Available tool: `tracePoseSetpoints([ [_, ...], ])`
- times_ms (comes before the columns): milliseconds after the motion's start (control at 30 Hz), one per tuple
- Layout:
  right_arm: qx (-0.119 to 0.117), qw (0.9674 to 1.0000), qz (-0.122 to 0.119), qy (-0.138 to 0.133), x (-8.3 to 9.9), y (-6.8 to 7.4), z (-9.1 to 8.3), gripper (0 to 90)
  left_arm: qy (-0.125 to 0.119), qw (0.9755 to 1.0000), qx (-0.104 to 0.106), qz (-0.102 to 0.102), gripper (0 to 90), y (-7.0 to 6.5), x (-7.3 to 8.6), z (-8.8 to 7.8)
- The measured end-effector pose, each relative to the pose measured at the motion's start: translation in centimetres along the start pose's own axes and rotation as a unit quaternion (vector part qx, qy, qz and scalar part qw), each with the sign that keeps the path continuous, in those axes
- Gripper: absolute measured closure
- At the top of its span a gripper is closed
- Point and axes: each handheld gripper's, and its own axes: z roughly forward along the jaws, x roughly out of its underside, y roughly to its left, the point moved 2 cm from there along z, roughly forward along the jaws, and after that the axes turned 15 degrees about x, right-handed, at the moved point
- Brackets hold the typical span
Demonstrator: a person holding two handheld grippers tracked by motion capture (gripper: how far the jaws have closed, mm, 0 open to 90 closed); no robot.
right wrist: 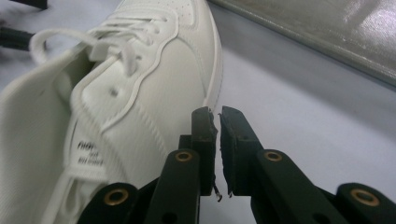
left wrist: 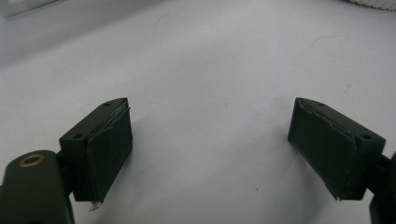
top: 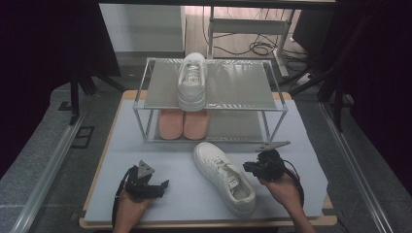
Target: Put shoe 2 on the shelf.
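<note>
The white sneaker (top: pixel 225 177) is lying loose on the grey mat (top: pixel 301 131), toe aiming at the rack (top: pixel 212 102), likely waiting to join its twin (top: pixel 192 80) sitting up on the top shelf. The right gripper (right wrist: pixel 219 122) is hovering just beside the sneaker's flank, jaws nearly pressed together, a thin slit between them, pinching nothing. The left gripper (left wrist: pixel 210 140) is resting low over bare mat, jaws spread wide and empty, looking ready to help. A pink pair (top: pixel 183 124) is filling the lower shelf.
</note>
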Motion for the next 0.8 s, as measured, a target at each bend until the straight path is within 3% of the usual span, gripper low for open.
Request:
tracePoseSetpoints([
  [233, -0.006, 1.0, -0.003, 0.004, 1.1, -0.3, -1.7, 80.2, 0.0, 1.0, 0.0, 0.0, 13.9, 0.0, 0.0, 0.0],
  [467, -0.034, 0.9994, -0.005, 0.003, 1.6, 0.3, -3.5, 75.4, 0.001, 1.0, 0.0, 0.001, 13.9, 0.0, 0.0, 0.0],
  [800, -0.055, 0.9981, -0.025, 0.01, 1.2, 2.1, -3.1, 66.1, 0.001, 1.0, 0.0, 0.002, 14.0, 0.0, 0.0, 0.0],
])
